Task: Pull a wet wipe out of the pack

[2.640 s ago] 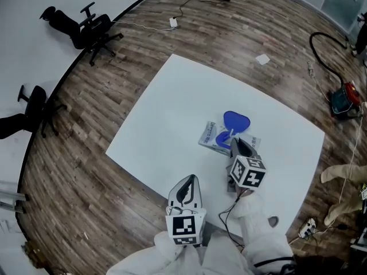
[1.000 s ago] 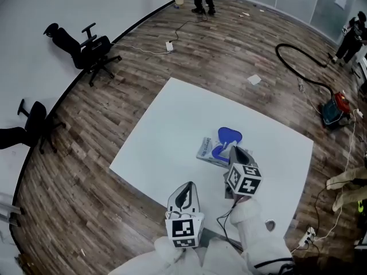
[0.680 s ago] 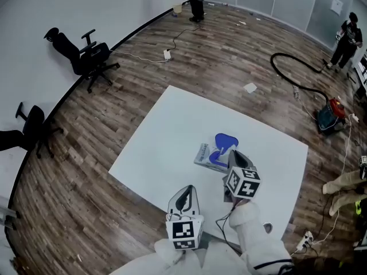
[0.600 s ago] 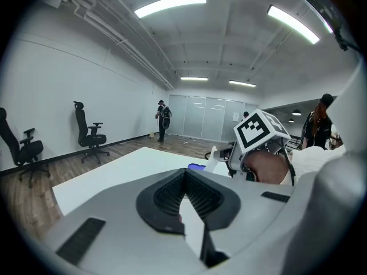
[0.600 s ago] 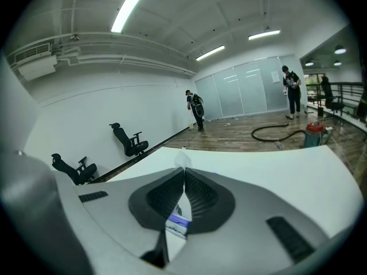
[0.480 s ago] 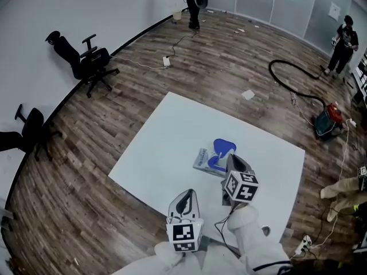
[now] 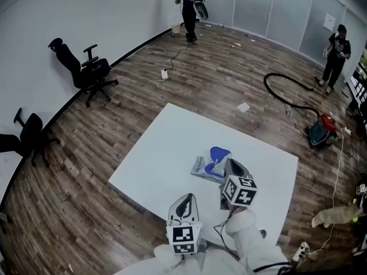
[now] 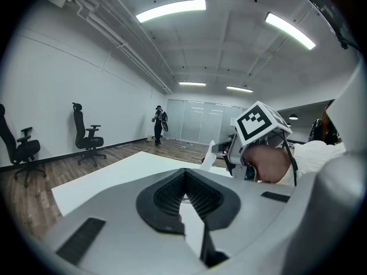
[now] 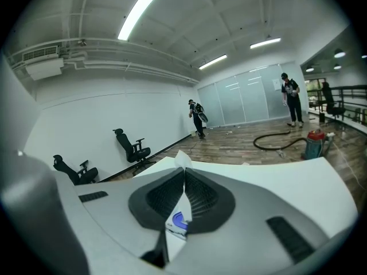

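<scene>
The right gripper clamps a thin white wet wipe, its pointed tip upright above the flat pack; the left gripper is closed and empty.

My left grey two-jaw gripper sits low, close to my body, jaws pressed together, empty. My right grey two-jaw gripper reaches further forward, jaws pinched on a thin white wet wipe.
</scene>
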Demonstrator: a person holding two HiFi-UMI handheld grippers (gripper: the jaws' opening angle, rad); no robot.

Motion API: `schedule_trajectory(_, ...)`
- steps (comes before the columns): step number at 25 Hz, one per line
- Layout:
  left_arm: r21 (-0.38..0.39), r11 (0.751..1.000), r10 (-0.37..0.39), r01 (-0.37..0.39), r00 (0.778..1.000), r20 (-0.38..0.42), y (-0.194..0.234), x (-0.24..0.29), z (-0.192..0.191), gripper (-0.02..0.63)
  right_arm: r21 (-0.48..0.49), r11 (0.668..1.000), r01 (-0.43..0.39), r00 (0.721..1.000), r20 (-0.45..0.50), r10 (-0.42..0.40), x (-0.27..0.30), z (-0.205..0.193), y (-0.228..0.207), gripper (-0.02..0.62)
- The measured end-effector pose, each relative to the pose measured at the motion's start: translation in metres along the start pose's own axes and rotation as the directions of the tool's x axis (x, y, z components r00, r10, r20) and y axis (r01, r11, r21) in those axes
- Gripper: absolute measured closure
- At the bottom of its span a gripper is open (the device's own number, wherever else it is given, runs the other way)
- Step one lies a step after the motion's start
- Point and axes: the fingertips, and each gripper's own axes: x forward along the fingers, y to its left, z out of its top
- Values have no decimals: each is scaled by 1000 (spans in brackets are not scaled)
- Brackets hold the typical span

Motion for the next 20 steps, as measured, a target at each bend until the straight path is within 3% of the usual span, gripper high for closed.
schedule_trajectory(14,21,999,-44,43,999,27,-10,-13,8,609,20,1000,1,998,62,-3,-49,10,5,580)
schedule_trajectory(20,20,996,-84,83,996,19,-21,-11,4,609,78,997,-5,997,71,-1,-70,-2,-3,580)
